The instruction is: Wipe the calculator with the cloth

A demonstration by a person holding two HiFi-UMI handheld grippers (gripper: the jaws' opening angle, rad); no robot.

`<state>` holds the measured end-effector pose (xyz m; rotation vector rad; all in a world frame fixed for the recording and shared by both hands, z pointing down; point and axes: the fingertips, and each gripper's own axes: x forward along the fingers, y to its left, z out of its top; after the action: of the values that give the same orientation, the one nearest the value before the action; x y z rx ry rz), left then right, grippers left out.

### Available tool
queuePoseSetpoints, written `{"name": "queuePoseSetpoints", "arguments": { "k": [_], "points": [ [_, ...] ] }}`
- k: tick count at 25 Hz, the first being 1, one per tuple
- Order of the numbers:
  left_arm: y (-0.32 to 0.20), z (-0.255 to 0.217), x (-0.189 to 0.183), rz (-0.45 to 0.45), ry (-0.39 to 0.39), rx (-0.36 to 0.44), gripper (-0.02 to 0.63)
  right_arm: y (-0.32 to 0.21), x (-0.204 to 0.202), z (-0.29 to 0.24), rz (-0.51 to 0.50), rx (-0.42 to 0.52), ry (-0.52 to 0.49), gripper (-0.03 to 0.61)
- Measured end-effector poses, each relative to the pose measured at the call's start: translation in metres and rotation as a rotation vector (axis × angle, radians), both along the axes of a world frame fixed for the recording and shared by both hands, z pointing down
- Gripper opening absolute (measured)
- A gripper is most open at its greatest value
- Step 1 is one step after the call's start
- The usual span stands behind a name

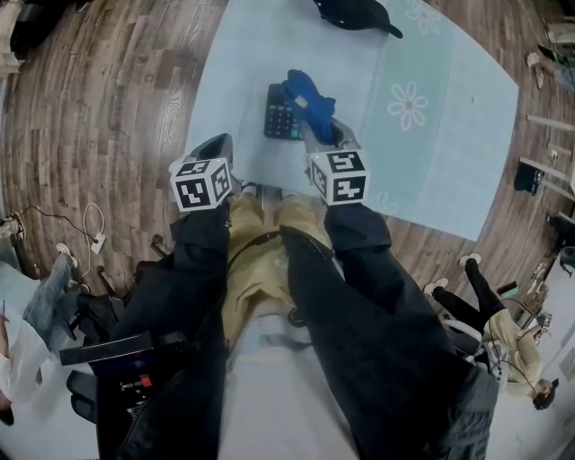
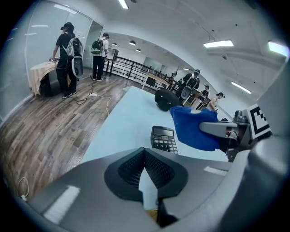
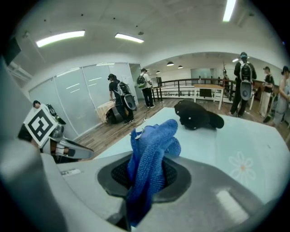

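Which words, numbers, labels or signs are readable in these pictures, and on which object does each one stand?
No text here is readable.
The calculator: its key markings and display are too small to read.
The cloth: its small white tag is too blurred to read.
The marker cubes: only black-and-white square patterns, no letters or digits.

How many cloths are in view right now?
1. The blue cloth is clamped in the right gripper, hanging by the calculator on the pale mat. The black item farther along the mat is too unclear to count.
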<state>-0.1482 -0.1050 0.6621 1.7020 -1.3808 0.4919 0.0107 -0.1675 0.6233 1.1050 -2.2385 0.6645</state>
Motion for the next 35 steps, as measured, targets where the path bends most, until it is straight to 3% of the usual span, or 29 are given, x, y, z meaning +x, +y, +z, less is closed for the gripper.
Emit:
{"name": "queuePoseSetpoints", "arguments": {
  "k": [6, 12, 25, 31, 35],
  "points": [
    [0.003, 0.003, -0.003, -0.002, -0.005, -0.015, -0.005, -0.042, 0.026, 0.023, 0.039, 0.081, 0.199, 0.068],
    [0.013, 0.010, -0.009, -0.010, -0.017, -0.040, -0.004, -0.014, -0.007, 0.093, -0.152, -0.035, 0.296, 0.069],
    [0.007, 0.009, -0.007, -0.004, -0.007, -0.034, -0.004, 0.048, -0.058, 0.117, -0.337, -0.157, 0.245, 0.067],
    [-0.001, 0.004, -0.007, -0.004, -0.004, -0.010, -0.004, 0.068, -0.074, 0.111, -0.373, -0.183, 0.179, 0.067],
    [-0.012, -0.005, -0.006, 0.000, 0.002, 0.025, -0.004, 0.064, -0.075, 0.081, -0.309, -0.158, 0.089, 0.067]
  ]
}}
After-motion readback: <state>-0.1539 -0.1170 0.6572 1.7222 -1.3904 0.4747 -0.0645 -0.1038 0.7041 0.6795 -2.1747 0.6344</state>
